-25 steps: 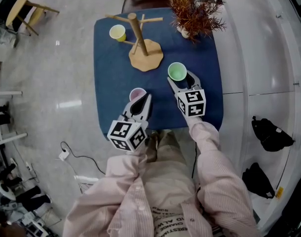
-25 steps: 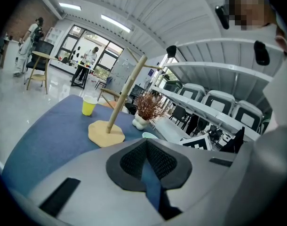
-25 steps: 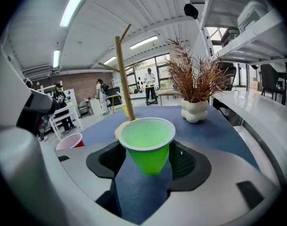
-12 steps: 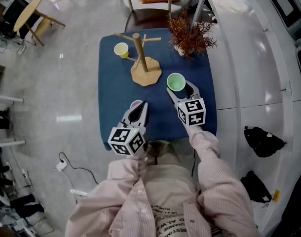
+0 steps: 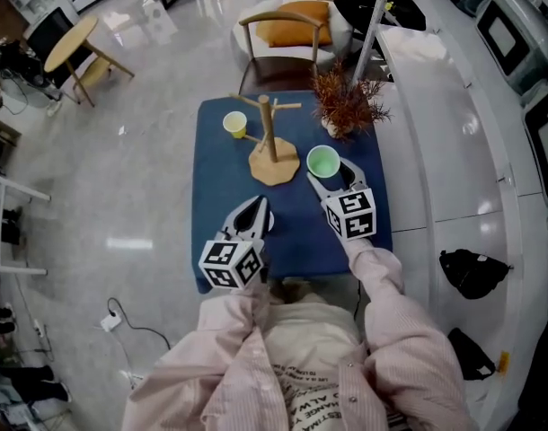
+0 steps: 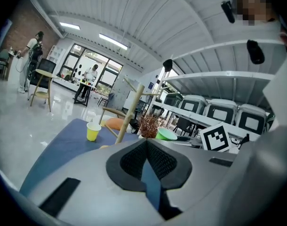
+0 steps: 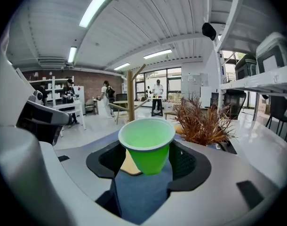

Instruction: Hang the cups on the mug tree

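blue table [image 5: 218, 196]: green cup [image 7: 147, 138] in right tool [image 7: 147, 160], seemingly empty

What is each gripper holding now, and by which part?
The right gripper holds the green cup by its sides, fingers on opposite walls below the rim. The left gripper has its fingers together, nothing between them.
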`<state>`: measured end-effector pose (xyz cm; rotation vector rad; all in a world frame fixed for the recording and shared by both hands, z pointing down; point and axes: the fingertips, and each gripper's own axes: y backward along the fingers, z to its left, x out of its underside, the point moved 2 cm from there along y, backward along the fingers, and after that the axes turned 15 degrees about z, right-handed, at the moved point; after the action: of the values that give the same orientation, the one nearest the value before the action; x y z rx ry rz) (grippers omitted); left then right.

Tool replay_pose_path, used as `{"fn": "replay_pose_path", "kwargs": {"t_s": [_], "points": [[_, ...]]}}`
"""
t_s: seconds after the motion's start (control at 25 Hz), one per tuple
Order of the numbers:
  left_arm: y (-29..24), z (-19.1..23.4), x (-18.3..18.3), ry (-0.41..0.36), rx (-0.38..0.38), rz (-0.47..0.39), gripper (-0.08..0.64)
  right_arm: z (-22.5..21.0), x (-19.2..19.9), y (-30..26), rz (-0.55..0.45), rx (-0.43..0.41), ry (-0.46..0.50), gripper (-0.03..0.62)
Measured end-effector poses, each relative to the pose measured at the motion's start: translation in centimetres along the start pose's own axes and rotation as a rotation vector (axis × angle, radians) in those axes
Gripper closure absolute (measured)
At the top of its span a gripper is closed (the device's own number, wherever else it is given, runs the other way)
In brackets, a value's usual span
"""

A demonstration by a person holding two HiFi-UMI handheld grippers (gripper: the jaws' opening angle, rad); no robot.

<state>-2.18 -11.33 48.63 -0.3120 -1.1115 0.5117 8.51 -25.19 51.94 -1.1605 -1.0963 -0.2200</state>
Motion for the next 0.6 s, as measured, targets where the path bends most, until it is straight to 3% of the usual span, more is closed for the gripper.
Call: {"fn": "replay_pose_path", "kwargs": {"t_s": [0.32,0.6], "points": [[0.9,1.1,-2.7,-0.027,0.005,-0.043,0.561,-0.2,-4.0,0.8,-0.026,0.049,0.051,0.311],[1.4,2.5,-4.7,-0.054,0.06,-0.031,0.561,-0.5,-6.8,0.8,-0.001,0.127,0.077,0.311]]}}
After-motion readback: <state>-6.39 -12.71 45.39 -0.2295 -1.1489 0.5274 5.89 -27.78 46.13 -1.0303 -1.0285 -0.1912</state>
